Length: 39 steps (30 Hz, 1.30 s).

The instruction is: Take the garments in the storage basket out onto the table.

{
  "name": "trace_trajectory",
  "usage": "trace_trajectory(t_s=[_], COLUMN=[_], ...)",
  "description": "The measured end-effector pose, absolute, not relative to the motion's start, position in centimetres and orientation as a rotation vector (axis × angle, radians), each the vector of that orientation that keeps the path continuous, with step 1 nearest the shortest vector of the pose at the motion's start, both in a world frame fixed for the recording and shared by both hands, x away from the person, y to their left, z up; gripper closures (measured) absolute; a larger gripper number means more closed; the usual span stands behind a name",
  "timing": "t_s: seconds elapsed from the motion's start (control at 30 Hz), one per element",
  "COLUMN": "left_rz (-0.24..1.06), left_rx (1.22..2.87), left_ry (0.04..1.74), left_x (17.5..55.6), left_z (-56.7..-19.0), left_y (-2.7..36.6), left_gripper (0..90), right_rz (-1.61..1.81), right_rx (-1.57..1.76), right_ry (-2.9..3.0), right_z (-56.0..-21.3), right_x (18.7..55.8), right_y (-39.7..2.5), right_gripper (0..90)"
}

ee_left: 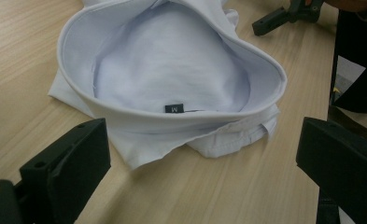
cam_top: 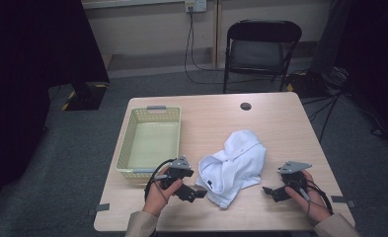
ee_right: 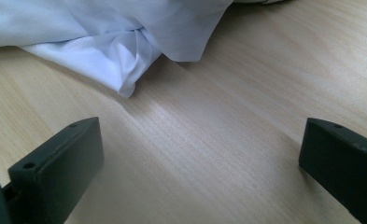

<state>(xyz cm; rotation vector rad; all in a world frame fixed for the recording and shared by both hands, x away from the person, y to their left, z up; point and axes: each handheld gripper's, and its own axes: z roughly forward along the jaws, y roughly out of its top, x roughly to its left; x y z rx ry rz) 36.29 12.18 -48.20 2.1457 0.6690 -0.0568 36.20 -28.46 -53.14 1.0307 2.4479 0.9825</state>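
Left gripper view shows the left gripper (ee_left: 195,172) spread wide just short of the white shirt (ee_left: 172,79), its collar label facing it. Right gripper (ee_right: 200,168), likewise wide open, has the hem ahead. Beyond stands a yellow basket (cam_top: 149,140), probably empty.

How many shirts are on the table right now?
1. A crumpled white shirt lies on the table between the left gripper and the right gripper, right of the basket. Its folds could hide something smaller underneath.
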Motion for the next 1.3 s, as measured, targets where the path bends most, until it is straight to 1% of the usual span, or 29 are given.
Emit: trace_trajectory(t_s=[0.33,1.3], left_rz=[-0.059,-0.014], left_rx=[2.160,2.159], left_ry=[0.673,0.740], left_x=[35.7,34.9], left_z=[-48.4,-48.4], left_y=[13.2,17.2], left_gripper=[2.5,2.6], right_rz=[0.982,0.983], right_rx=[1.031,1.031], right_ry=[2.448,2.448], right_z=[-53.1,-53.1], right_x=[36.2,36.2], right_y=[-28.5,-28.5], right_gripper=[0.0,0.0])
